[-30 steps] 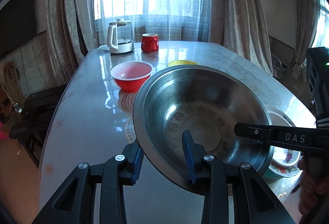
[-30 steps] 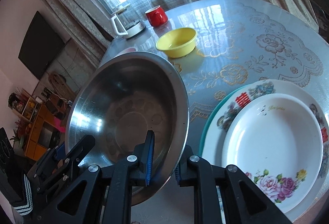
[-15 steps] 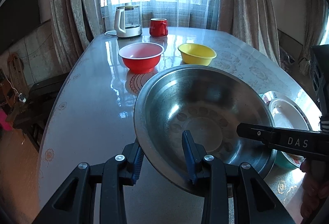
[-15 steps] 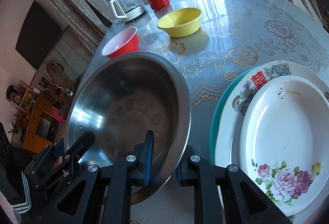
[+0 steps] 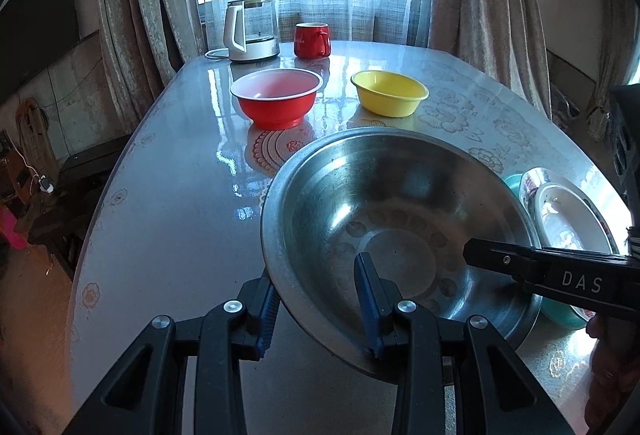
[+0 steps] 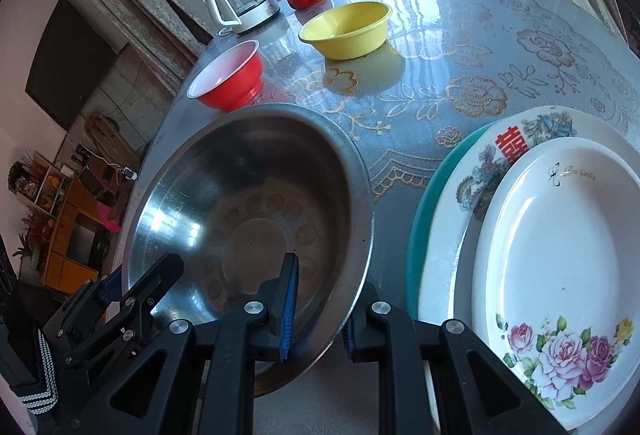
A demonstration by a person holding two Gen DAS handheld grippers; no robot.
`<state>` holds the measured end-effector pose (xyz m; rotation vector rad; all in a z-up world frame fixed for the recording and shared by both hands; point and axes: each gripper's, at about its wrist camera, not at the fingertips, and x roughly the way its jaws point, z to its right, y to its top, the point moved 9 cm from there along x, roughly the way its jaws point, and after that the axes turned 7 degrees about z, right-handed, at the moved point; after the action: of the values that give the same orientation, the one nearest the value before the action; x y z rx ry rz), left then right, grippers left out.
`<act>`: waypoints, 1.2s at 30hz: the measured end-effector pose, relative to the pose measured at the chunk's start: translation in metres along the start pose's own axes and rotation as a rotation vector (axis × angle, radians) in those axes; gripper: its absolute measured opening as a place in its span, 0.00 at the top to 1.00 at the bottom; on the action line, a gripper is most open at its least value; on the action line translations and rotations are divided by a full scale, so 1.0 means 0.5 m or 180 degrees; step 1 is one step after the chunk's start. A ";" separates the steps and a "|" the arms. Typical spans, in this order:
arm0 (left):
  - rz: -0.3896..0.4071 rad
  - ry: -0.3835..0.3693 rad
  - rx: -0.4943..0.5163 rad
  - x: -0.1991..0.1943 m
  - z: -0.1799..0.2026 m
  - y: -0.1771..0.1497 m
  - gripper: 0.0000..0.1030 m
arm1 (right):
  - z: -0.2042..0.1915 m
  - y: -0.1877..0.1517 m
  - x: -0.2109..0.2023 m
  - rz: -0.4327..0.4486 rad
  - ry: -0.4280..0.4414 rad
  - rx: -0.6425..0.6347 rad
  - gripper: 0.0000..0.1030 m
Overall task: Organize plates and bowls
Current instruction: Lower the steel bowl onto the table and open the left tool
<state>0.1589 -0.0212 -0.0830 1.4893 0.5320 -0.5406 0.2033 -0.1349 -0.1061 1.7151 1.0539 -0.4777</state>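
**Colours and patterns on record**

Steel bowl point(image 5: 400, 219): dull silver, a ring of oval marks stamped round its base. Red bowl point(image 5: 277, 97): red outside, pale pink-white within. Yellow bowl point(image 5: 390, 92): plain yellow. Mug point(image 5: 312, 40): red. Kettle point(image 5: 250, 33): white handle, clear body. Counter point(image 6: 460, 47): glossy grey, gold floral lace print. Top plate point(image 6: 560, 259): white, pink and purple roses. Plate beneath point(image 6: 480, 171): white, a red character, blue-green flowers. Lowest plate point(image 6: 418, 235): teal rim. Both claws, left claw point(image 5: 318, 305) and right claw point(image 6: 318, 309): black, blue pads.
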 end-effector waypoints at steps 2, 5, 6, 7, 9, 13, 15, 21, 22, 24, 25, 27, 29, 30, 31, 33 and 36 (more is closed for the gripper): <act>-0.0008 0.0004 -0.0005 0.002 -0.001 -0.001 0.64 | -0.001 -0.001 0.000 0.0002 -0.0016 -0.0028 0.80; -0.0040 0.0002 -0.0026 0.005 -0.003 -0.005 0.64 | -0.002 -0.002 0.000 -0.0012 -0.0014 -0.0033 0.76; -0.0049 0.0008 -0.0037 0.006 -0.004 -0.006 0.64 | -0.003 -0.001 0.000 -0.0017 -0.0015 -0.0034 0.75; -0.0062 0.0019 -0.0037 0.008 -0.005 -0.007 0.64 | -0.003 -0.002 0.001 -0.0024 -0.0020 -0.0030 0.74; -0.0074 0.0018 -0.0045 0.010 -0.006 -0.010 0.64 | -0.004 -0.001 -0.001 -0.0018 -0.0008 -0.0030 0.73; -0.0105 0.0040 -0.0041 0.014 -0.007 -0.017 0.64 | -0.004 0.005 -0.012 0.0020 -0.0032 -0.0051 0.70; -0.0109 0.0049 -0.0039 0.015 -0.007 -0.017 0.64 | -0.003 0.011 -0.018 0.0051 -0.0049 -0.0060 0.69; -0.0098 0.0090 -0.0001 0.017 -0.006 -0.018 0.65 | 0.012 0.023 -0.037 0.0132 -0.0152 -0.0029 0.69; -0.0103 0.0092 -0.0006 0.018 -0.008 -0.018 0.65 | 0.011 0.026 -0.040 0.0162 -0.0149 -0.0040 0.69; -0.0089 0.0117 -0.0016 0.020 -0.012 -0.016 0.65 | 0.010 0.026 -0.042 0.0163 -0.0158 -0.0058 0.69; -0.0076 0.0125 -0.0012 0.019 -0.012 -0.015 0.65 | 0.009 0.025 -0.041 0.0163 -0.0172 -0.0079 0.69; -0.0069 0.0136 -0.0015 0.020 -0.014 -0.013 0.65 | 0.007 0.023 -0.041 0.0163 -0.0199 -0.0124 0.69; -0.0071 0.0136 -0.0015 0.020 -0.014 -0.014 0.65 | 0.007 0.022 -0.042 0.0158 -0.0195 -0.0131 0.69; -0.0075 0.0123 -0.0021 0.020 -0.014 -0.014 0.65 | 0.008 0.022 -0.042 0.0150 -0.0189 -0.0132 0.69; -0.0081 0.0119 -0.0034 0.020 -0.015 -0.014 0.65 | 0.009 0.021 -0.043 0.0138 -0.0170 -0.0116 0.69; -0.0104 0.0093 -0.0068 0.019 -0.016 -0.013 0.65 | 0.012 0.024 -0.045 0.0128 -0.0115 -0.0049 0.69; -0.0122 0.0029 -0.0136 0.014 -0.018 -0.009 0.61 | 0.022 0.033 -0.055 0.0175 -0.0095 0.0019 0.69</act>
<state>0.1613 -0.0124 -0.0910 1.4442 0.5768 -0.5495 0.2041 -0.1581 -0.0809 1.7326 0.9824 -0.4703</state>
